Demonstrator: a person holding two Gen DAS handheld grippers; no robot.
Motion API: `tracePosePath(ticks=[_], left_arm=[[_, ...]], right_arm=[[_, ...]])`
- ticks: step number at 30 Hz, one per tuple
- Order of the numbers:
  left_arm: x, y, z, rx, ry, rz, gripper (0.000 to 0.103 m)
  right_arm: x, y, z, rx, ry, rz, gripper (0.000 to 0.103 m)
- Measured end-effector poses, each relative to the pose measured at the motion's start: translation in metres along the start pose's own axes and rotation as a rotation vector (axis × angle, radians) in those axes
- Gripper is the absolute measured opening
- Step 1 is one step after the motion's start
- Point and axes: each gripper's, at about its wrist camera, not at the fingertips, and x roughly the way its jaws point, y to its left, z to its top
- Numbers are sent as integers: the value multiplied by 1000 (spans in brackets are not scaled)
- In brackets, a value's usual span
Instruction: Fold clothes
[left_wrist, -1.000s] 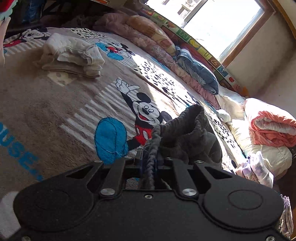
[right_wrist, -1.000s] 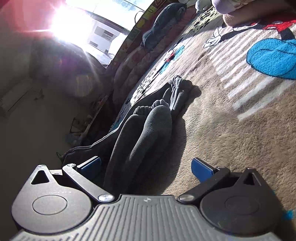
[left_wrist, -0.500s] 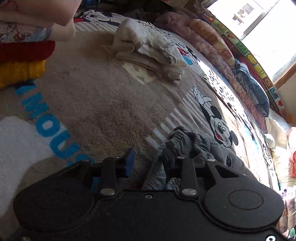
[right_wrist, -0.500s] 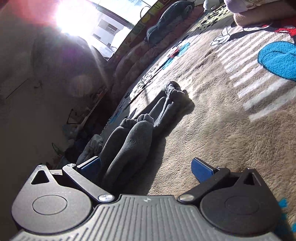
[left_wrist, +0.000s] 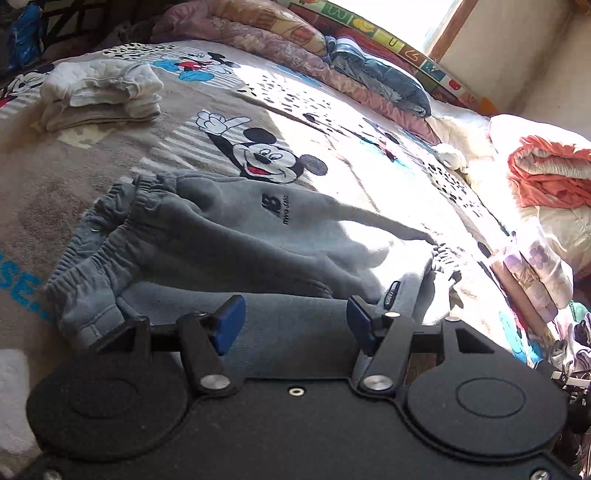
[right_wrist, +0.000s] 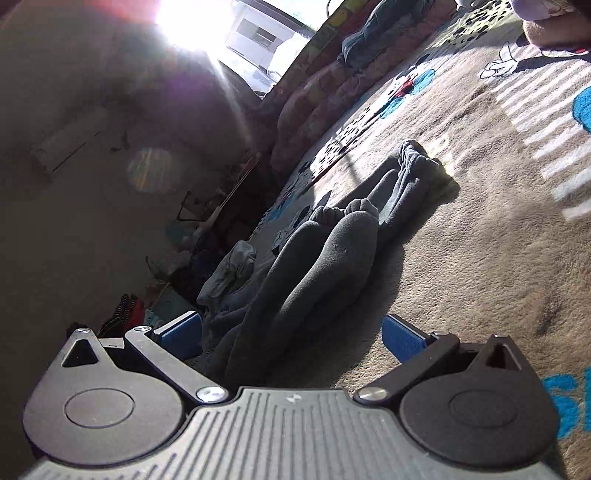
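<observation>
Both grippers are released and hold nothing. The left gripper (left_wrist: 291, 319) hangs over the grey sweatpants (left_wrist: 236, 236), its blue pads (left_wrist: 229, 323) spread wide above the fabric. The sweatpants lie folded lengthwise on the cartoon-print blanket (left_wrist: 110, 155), elastic waistband toward the folded white garment (left_wrist: 103, 92). The right gripper (right_wrist: 291, 334) sits at the leg end of the sweatpants (right_wrist: 325, 266), jaws spread.

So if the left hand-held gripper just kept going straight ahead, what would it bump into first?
Most likely the grey sweatpants lying on the Mickey Mouse blanket. The left hand-held gripper is open just above the fabric, though exact depth is unclear.
</observation>
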Motion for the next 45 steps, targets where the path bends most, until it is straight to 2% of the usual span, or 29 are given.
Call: tracePosePath(ticks=[2,8,11,12,15,18,19,22,28,34,41,42,43,44,45], left_arm=[[12,-23,-4,55,25,-20,60],[48,-84,-3,222,45,-32,60],[70,-110,0,313,41,11,60],[79,-115,1,336,48,30,55],[103,-130,0,396,77,80,31],[109,-139,-5,429,74,118,8],[106,-144,-8,444,62,124,8],[90,-160,-22,490,24,98,7],[55,-194,-72,624,-46,52,7],[43,-208,-128,740,-59,47,7],[44,-201,-174,871,-55,46,8],[45,-200,-180,912,-35,41,13],[44,-199,-186,934,-21,32,24],[41,-197,-188,936,-20,10,30],[34,-193,-188,915,-19,-25,42]], right_arm=[[-1,7,-6,19,15,20,103],[-7,-2,-24,202,31,91,103],[-15,-9,-25,223,15,88,103],[-19,-11,-24,226,8,80,103],[-29,-19,-20,244,-18,64,103],[-39,-28,-17,280,-49,66,103],[-43,-31,-15,293,-59,68,103],[-53,-37,-12,318,-85,73,103],[-61,-44,-9,346,-120,80,103],[-57,-51,-14,364,-124,57,103],[-53,-50,-25,331,-133,-2,99],[-52,-48,-25,317,-130,-15,98],[-50,-47,-26,302,-126,-29,98],[-48,-45,-26,287,-122,-44,98],[-45,-43,-26,270,-119,-63,97]])
